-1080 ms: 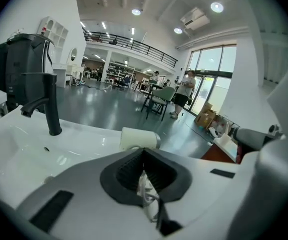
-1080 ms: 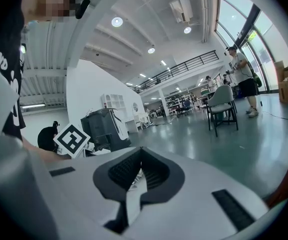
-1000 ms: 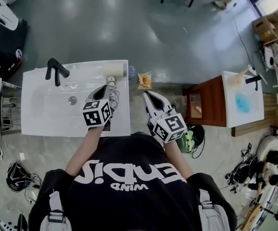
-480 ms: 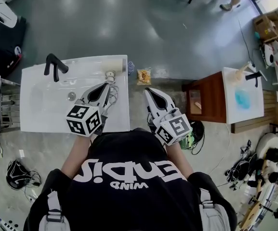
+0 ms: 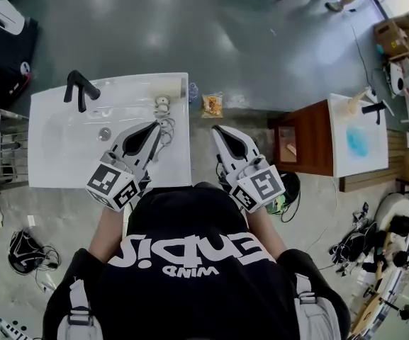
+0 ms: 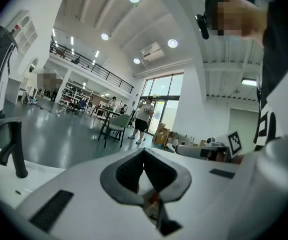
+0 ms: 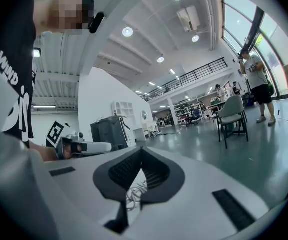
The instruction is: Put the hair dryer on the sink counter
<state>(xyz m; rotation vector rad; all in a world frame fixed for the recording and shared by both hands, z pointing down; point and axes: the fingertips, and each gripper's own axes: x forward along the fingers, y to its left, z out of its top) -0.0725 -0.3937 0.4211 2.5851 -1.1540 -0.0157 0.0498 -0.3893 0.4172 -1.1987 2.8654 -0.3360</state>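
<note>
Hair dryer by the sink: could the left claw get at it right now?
Probably yes: the left gripper points at the hair dryer just beyond its tips, with only the coiled cord between. Its shut jaws would have to open first.

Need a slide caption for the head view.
Hair dryer lies on the white sink counter near its right edge; left gripper shut over the counter, right gripper shut beside it.

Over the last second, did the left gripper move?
Yes. The left gripper drew back; its cube now overhangs the near edge of the sink counter.
</note>
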